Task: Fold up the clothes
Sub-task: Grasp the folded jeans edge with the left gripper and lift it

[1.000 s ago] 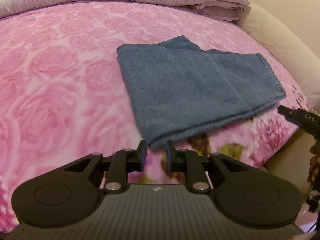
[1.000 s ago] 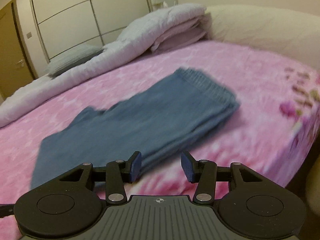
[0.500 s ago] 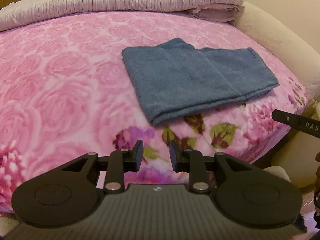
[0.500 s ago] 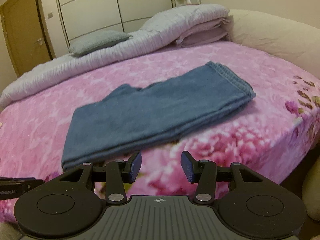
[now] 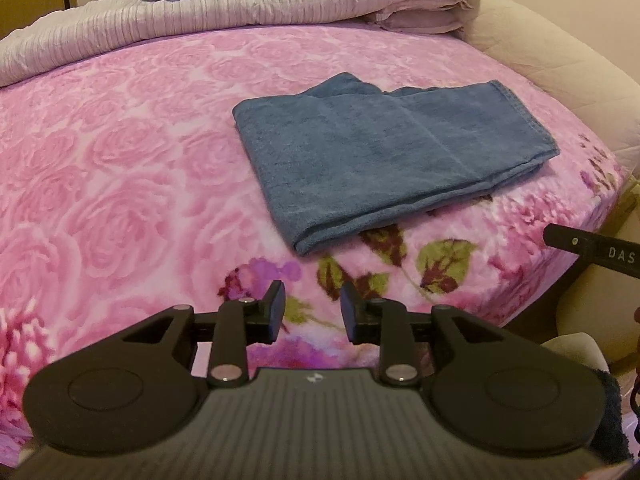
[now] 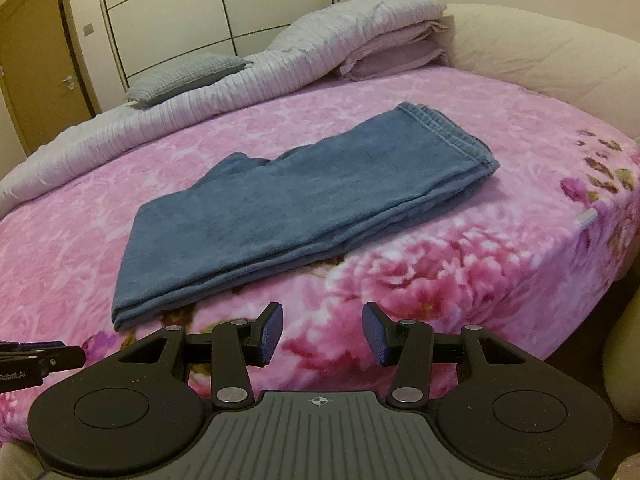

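One blue garment (image 5: 384, 152), folded into a long flat stack, lay on the pink rose blanket (image 5: 120, 168) near its front edge. That was the only garment to be seen; two grippers were in play. Its long axis ran crosswise to both grippers, with the hemmed end (image 6: 448, 128) toward the right side and the folded corner (image 5: 304, 244) toward the left.

The left gripper (image 5: 312, 316) hovered off the garment's near-left corner, jaws opening, nothing between them. The right gripper (image 6: 322, 332) hung off the garment's near long edge, released, jaws apart and empty. Neither touched the cloth.

Judgement: the left gripper looked slightly the nearer, to the folded corner. Any further fold would probably bring one short end over the other, along the long axis. Far of the garment: one grey pillow (image 6: 188, 76) and a pale quilt (image 5: 240, 12).
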